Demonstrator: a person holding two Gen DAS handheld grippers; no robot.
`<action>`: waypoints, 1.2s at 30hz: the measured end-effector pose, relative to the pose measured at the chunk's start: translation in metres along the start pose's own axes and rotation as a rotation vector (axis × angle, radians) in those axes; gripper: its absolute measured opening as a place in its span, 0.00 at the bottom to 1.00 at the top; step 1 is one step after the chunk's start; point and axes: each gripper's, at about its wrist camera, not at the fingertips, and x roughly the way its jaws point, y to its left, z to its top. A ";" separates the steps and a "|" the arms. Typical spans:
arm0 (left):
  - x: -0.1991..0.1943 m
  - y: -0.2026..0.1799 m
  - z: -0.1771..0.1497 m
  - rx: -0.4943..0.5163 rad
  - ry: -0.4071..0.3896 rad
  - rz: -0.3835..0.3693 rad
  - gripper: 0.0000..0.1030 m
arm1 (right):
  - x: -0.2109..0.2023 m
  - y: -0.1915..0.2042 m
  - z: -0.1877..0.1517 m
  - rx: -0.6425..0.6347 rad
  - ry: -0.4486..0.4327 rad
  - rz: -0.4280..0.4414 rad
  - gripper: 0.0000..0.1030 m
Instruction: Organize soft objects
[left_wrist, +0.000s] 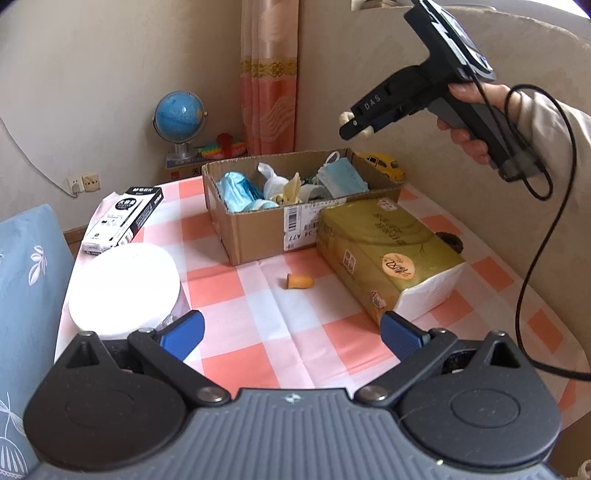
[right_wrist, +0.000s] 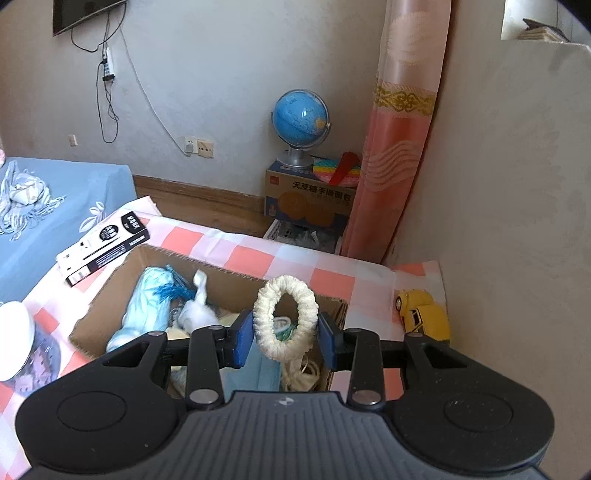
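A cardboard box (left_wrist: 258, 229) on the checked table holds soft things: a blue face mask (left_wrist: 343, 177), a plastic bag (left_wrist: 273, 181) and blue cloth (left_wrist: 232, 192). My right gripper (right_wrist: 286, 332) is shut on a cream hair scrunchie (right_wrist: 286, 317) and holds it above the box (right_wrist: 110, 295); it also shows in the left wrist view (left_wrist: 354, 123), high over the box's right end. An orange earplug (left_wrist: 299, 281) lies on the cloth in front of the box. My left gripper (left_wrist: 291, 332) is open and empty, near the table's front.
A gold tissue pack (left_wrist: 388, 254) lies right of the earplug. A white-lidded jar (left_wrist: 125, 291) stands at the left, a black-and-white box (left_wrist: 122, 218) behind it. A yellow toy car (left_wrist: 384, 164) sits at the back right. A globe (left_wrist: 179, 118) stands beyond the table.
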 end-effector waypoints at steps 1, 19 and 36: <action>0.001 0.000 0.000 -0.001 0.002 0.001 0.98 | 0.004 -0.002 0.002 0.006 0.003 0.002 0.41; 0.000 -0.004 -0.001 -0.004 0.014 0.000 0.98 | -0.020 0.004 -0.016 -0.013 -0.008 0.047 1.00; -0.031 -0.020 -0.006 0.026 -0.010 0.009 0.98 | -0.084 0.031 -0.054 -0.043 -0.061 0.017 1.00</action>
